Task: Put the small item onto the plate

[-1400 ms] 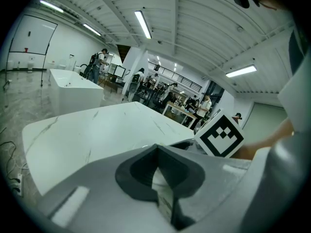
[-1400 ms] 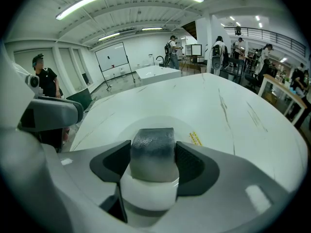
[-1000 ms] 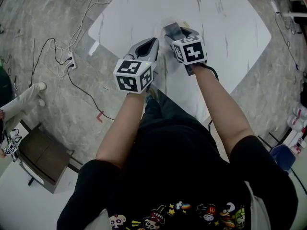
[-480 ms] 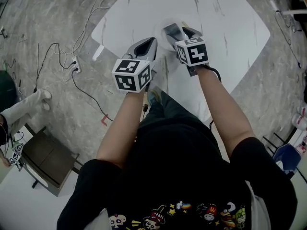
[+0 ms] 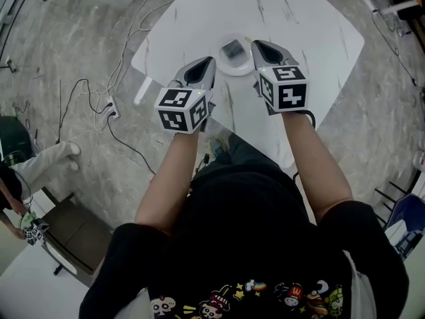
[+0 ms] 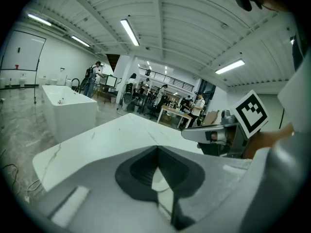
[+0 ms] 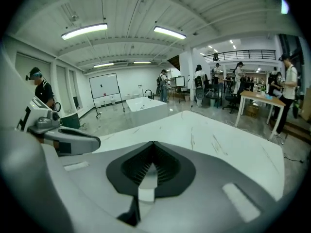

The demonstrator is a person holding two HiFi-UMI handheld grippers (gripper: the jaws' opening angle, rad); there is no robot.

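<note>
A small dark item point(image 5: 232, 48) lies on a white plate point(image 5: 234, 72) on the white marble table point(image 5: 312, 32). My left gripper point(image 5: 209, 60) hovers just left of the plate, jaws shut and empty. My right gripper point(image 5: 254, 43) sits at the plate's right rim, also shut with nothing in it. In the left gripper view the shut jaws point(image 6: 158, 148) point over the tabletop, with the right gripper point(image 6: 214, 134) alongside. In the right gripper view the jaws point(image 7: 153, 143) meet at the tips, and the left gripper point(image 7: 65, 139) shows at the left.
Cables and a power strip point(image 5: 109, 105) trail on the floor left of the table. A person's leg point(image 5: 46, 161) and a dark chair point(image 5: 73, 241) are at the lower left. A blue chair point(image 5: 406, 211) stands at the right. The table's near corner is by my legs.
My right gripper has drawn back to the right off the plate, and the small dark item now lies uncovered on it. The left gripper has barely moved.
</note>
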